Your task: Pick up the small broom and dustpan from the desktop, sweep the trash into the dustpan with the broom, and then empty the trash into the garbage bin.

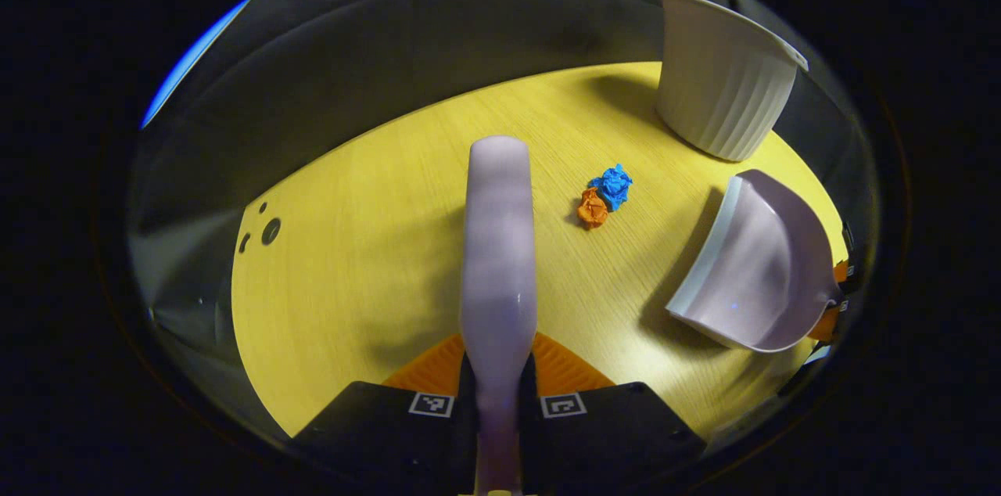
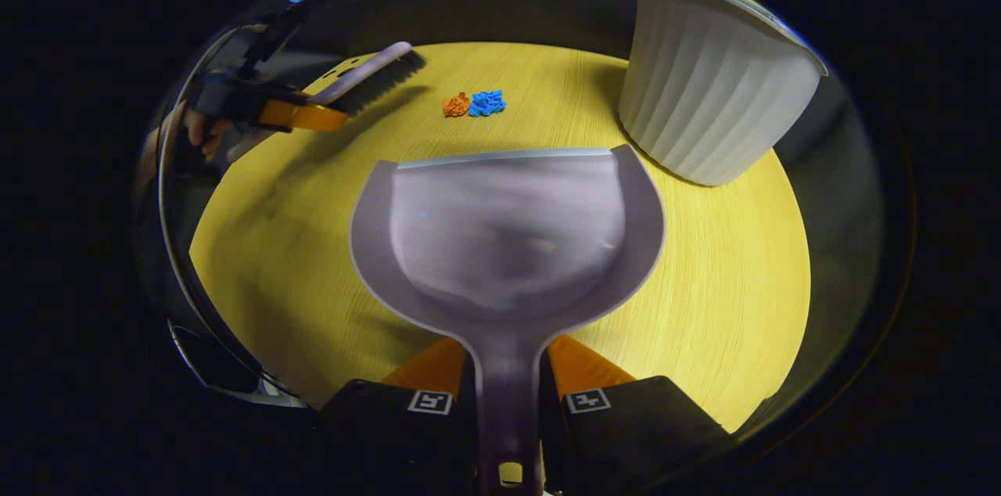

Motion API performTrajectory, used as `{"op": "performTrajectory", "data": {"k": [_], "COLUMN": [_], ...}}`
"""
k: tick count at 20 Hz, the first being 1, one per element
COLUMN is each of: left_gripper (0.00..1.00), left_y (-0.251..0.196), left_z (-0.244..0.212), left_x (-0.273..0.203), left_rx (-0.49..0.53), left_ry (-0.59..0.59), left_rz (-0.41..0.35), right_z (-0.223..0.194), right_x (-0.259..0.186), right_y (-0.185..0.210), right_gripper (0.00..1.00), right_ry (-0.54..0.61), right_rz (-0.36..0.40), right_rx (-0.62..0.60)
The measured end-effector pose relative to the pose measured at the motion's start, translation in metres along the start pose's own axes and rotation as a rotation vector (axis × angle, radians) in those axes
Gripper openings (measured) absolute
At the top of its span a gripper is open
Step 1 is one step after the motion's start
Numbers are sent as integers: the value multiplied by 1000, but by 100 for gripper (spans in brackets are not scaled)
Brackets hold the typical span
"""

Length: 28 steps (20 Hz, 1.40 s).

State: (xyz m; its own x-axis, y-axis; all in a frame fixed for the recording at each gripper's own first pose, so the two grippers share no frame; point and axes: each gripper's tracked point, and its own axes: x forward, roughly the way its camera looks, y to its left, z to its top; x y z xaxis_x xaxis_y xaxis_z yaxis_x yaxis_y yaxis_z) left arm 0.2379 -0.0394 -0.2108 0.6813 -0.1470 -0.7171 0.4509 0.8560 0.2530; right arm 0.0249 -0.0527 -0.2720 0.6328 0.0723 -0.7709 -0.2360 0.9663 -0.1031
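- The left gripper is closed on the handle of the broom, both fingers pressing its sides; the broom's long axis runs straight forward from the jaws.
- The right gripper is clamped on the stem of the dustpan, its open lip facing forward toward the trash.
- The trash, an orange paper ball touching a blue paper ball, lies on the table just beyond the dustpan's lip.
- In the right gripper view, the broom's bristles hang to the left of the trash, near it but apart.
- The white bin stands to the right of the trash, beside the dustpan.
- Judged next: lower the lip to the table and sweep the trash rightward or back into the dustpan.
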Motion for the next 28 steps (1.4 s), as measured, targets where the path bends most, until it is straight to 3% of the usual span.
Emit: {"op": "performTrajectory", "data": {"k": [7, 12, 15, 23, 28], "left_gripper": [26, 29, 23, 29, 26], "left_y": [2, -15, -35, -101, -152], "left_z": [47, 71, 67, 33, 5], "left_x": [54, 66, 66, 32, 3], "left_rx": [231, 387, 436, 447, 414], "left_ry": [55, 61, 66, 132, 168], "left_rz": [-12, -77, -147, -346, -428], "right_z": [-6, -16, -17, -17, -18], "right_x": [1, 4, 9, 11, 12], "right_y": [-14, -16, -16, -21, -23], "right_gripper": [38, 37, 37, 38, 38], "right_ry": [42, 69, 71, 60, 59], "right_rz": [26, 51, 60, 74, 79], "right_rx": [-10, -61, -78, -123, -134]}}
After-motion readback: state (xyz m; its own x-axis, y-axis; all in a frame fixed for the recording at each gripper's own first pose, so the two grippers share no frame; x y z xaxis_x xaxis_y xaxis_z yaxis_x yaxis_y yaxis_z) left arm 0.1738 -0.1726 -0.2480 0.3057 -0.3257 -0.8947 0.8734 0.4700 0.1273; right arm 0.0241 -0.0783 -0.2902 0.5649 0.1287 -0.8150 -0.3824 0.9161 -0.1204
